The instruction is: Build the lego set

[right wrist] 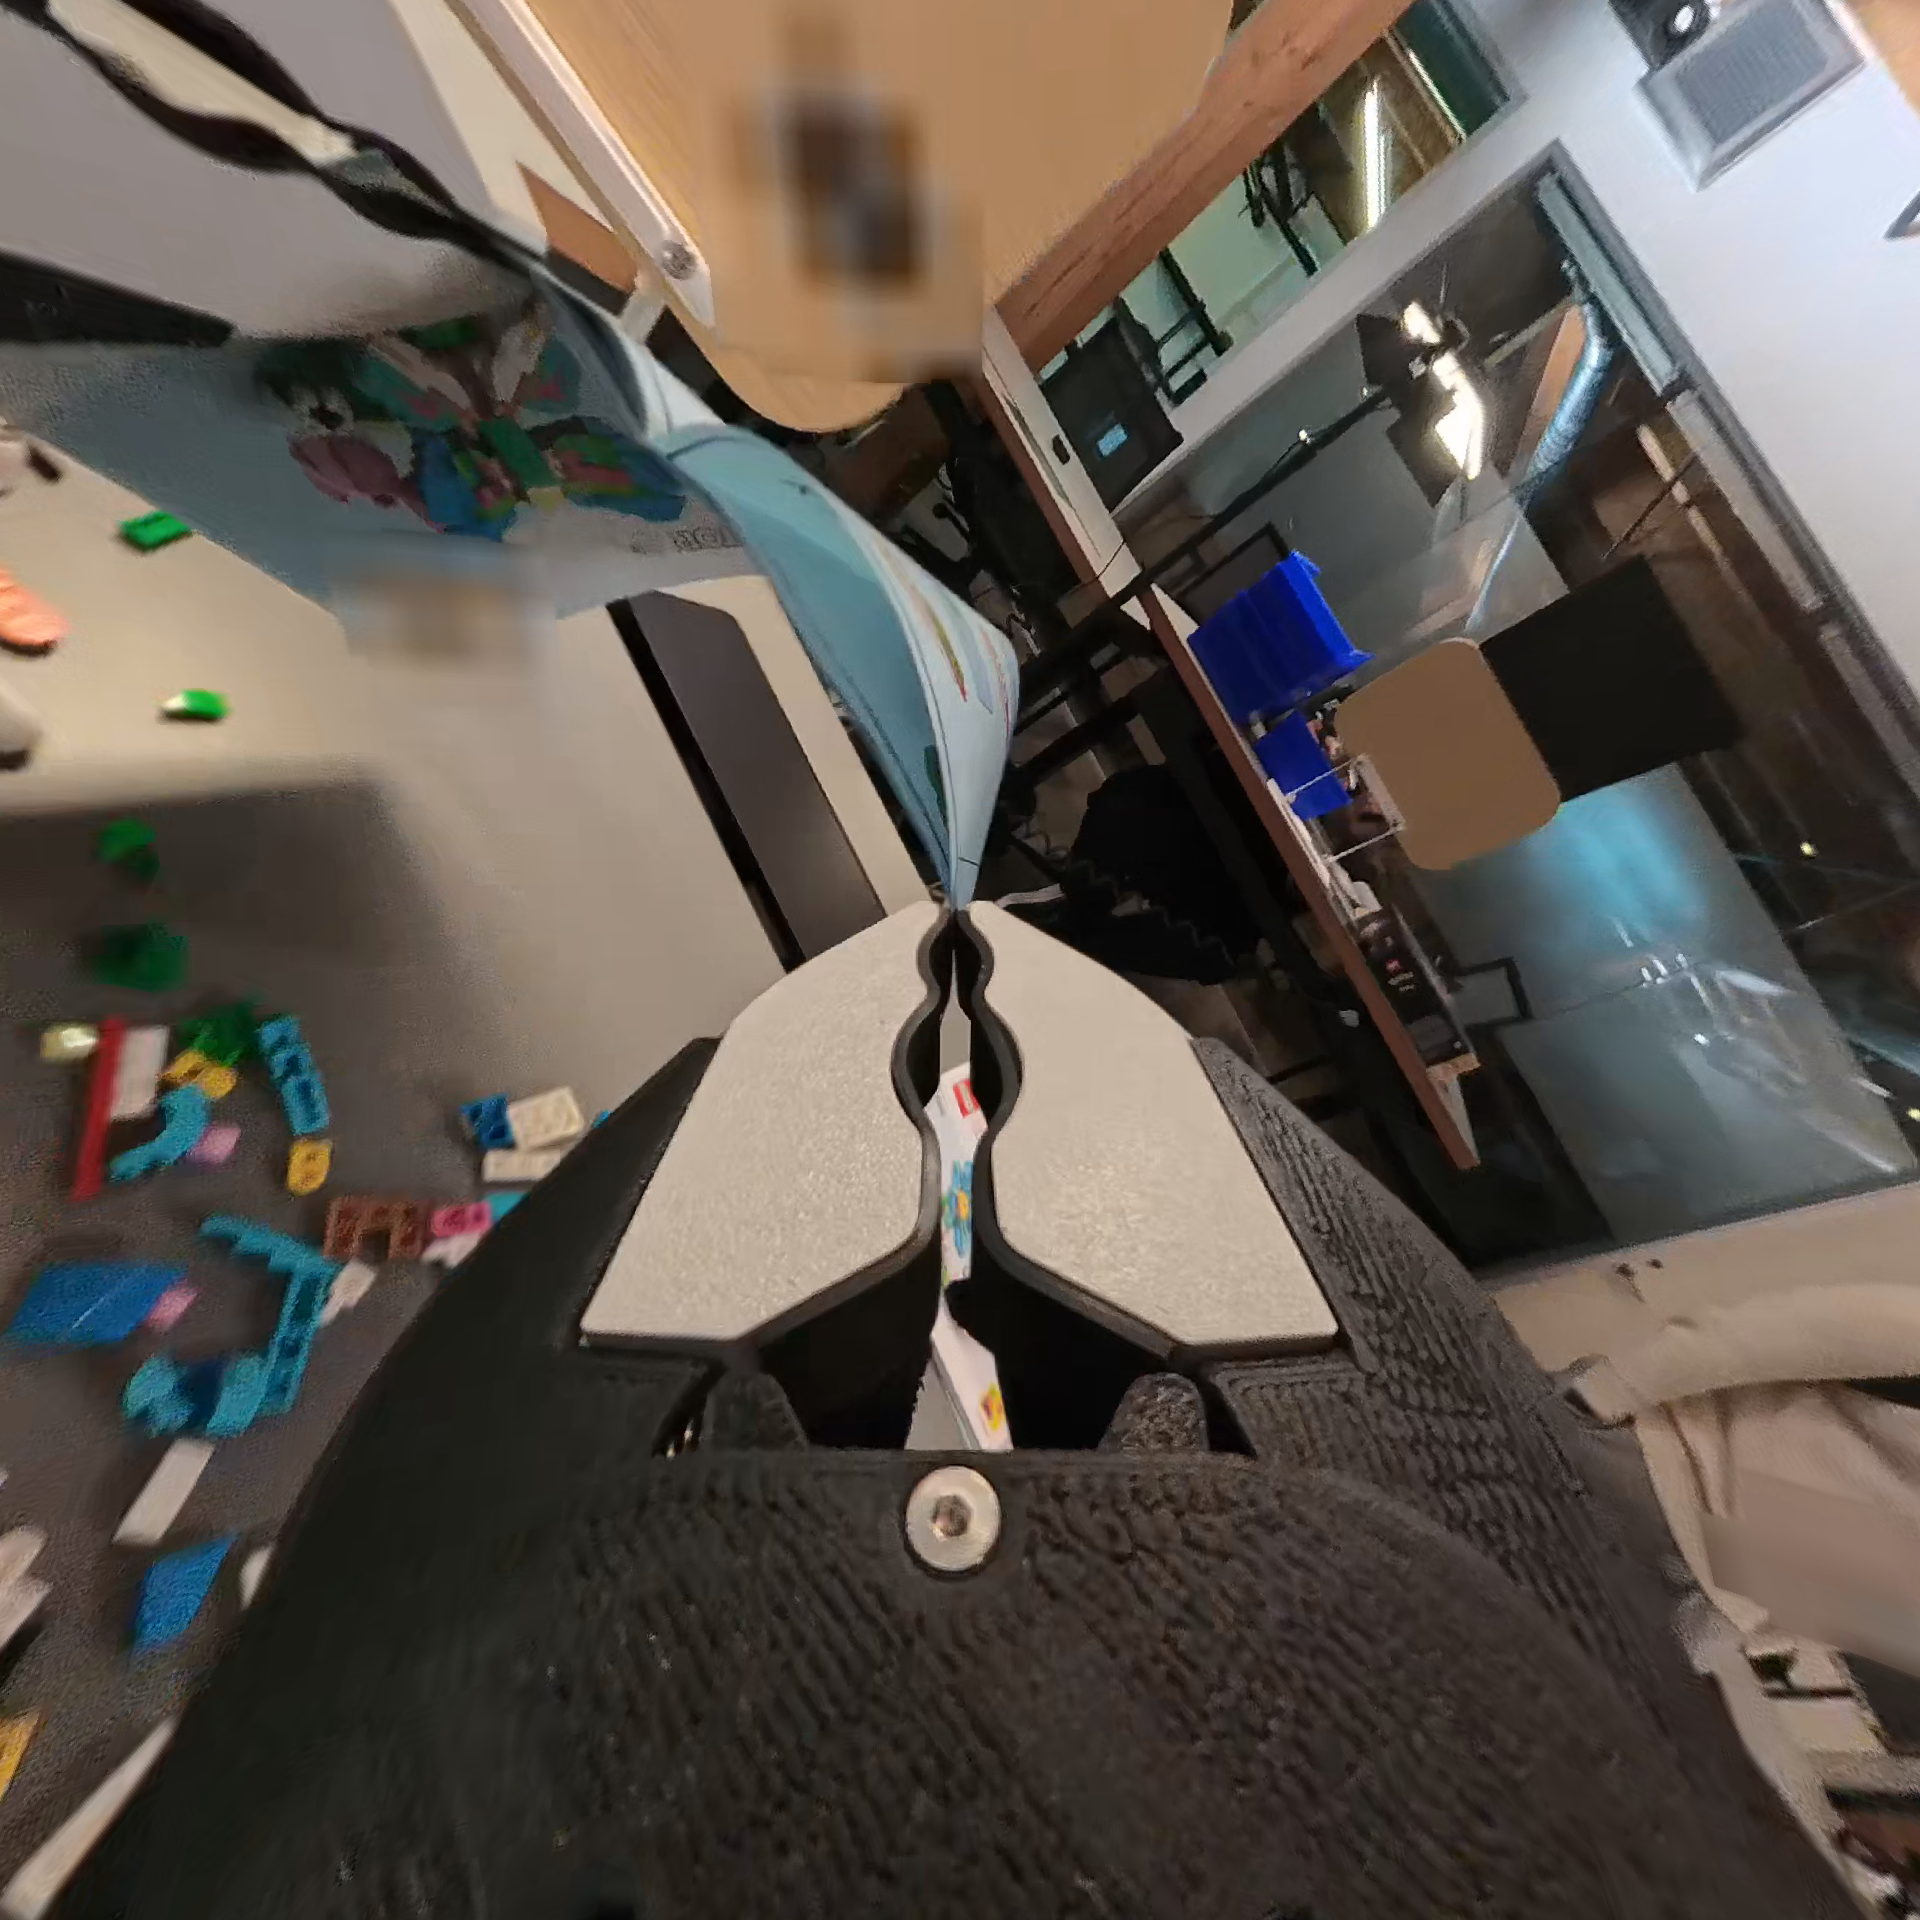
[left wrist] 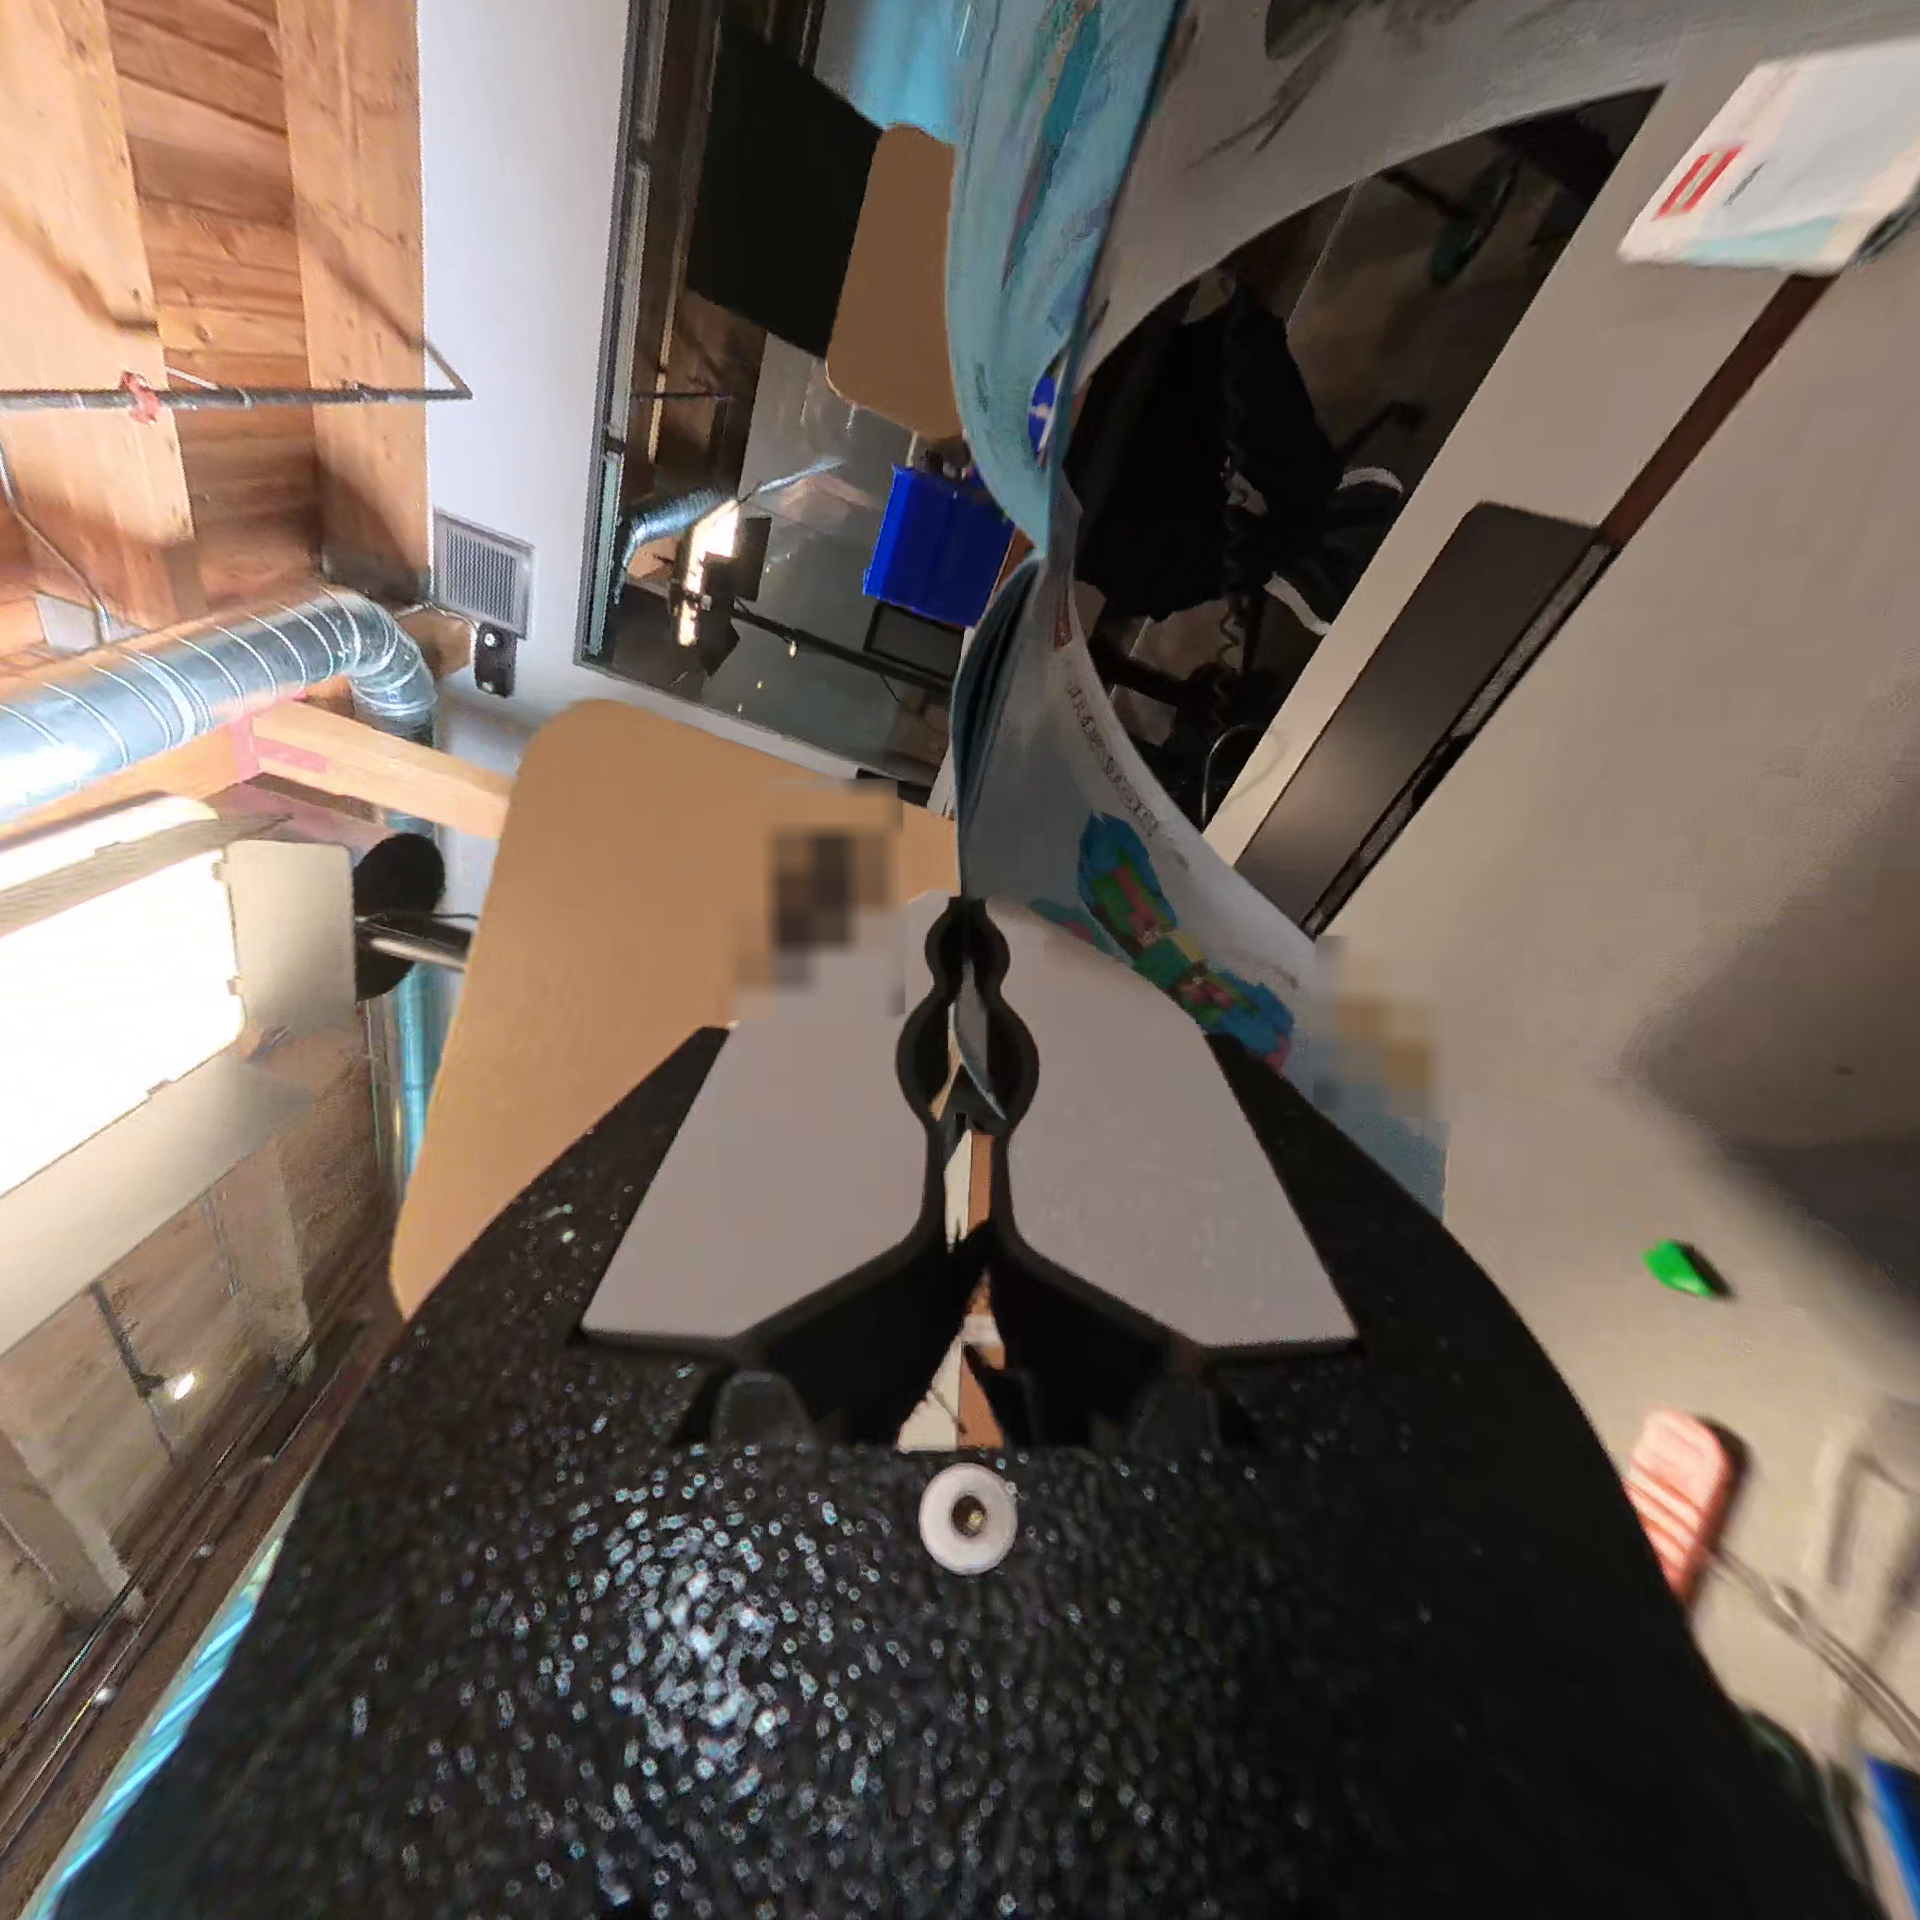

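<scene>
Currently both tongs are clamped on the same thing: the light-blue paper instruction booklet (right wrist: 883,613), lifted off the table and bowed in mid-air. The left gripper (left wrist: 971,920) is pinched on one edge of it, pages running up and away from the tips. The right gripper (right wrist: 956,920) is pinched on another edge, sheet arcing far-left from there.

Judgement: step in hand is opening or turning the booklet to a build page.
- Keep one grip fixed and move the other slowly; thin paper tears or slips under a two-ended pull.
- Lower it flat before letting go, clear of the parts.

Loose plastic bricks (right wrist: 281,1101) (teal, blue, green, pink, yellow, white) lie scattered on the grey tabletop (right wrist: 499,852) to the left in the right wrist view, untouched, nothing visibly assembled. One small green brick (left wrist: 1678,1265) sits alone to the right in the left view.

Room: workshop/office, wood ceiling beams, silver ventilation duct (left wrist: 208,665), glass partition, blue storage bins (right wrist: 1273,634) on a far shelf. Both views are rolled and motion-blurred.
</scene>
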